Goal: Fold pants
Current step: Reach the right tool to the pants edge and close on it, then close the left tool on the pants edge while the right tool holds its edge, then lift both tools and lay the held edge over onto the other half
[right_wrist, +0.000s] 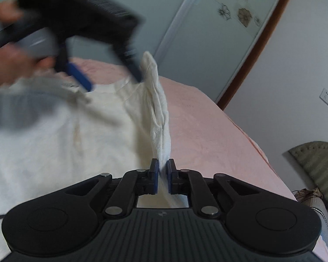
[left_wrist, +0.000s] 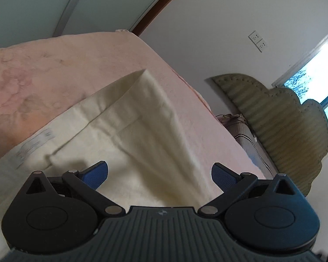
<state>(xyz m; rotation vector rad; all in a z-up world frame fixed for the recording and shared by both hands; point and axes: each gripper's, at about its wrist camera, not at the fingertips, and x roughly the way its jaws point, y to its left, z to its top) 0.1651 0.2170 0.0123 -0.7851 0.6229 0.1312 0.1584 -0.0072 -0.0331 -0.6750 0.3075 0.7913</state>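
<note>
Bed with soft pink blanket (right_wrist: 207, 126) | cream cotton pants (right_wrist: 65, 135) lie spread out by its right edge, not folded yet | right gripper (right_wrist: 163, 174) pinches 1 pants edge | left gripper (left_wrist: 159, 172) open, empty.

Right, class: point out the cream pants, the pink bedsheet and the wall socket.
cream pants (left_wrist: 129, 131), left wrist view, middle of the cloth.
pink bedsheet (left_wrist: 65, 65), left wrist view, bare part.
wall socket (left_wrist: 257, 40), left wrist view, its faceplate.

Pants (left_wrist: 124, 126) on bed (left_wrist: 43, 65)
</note>
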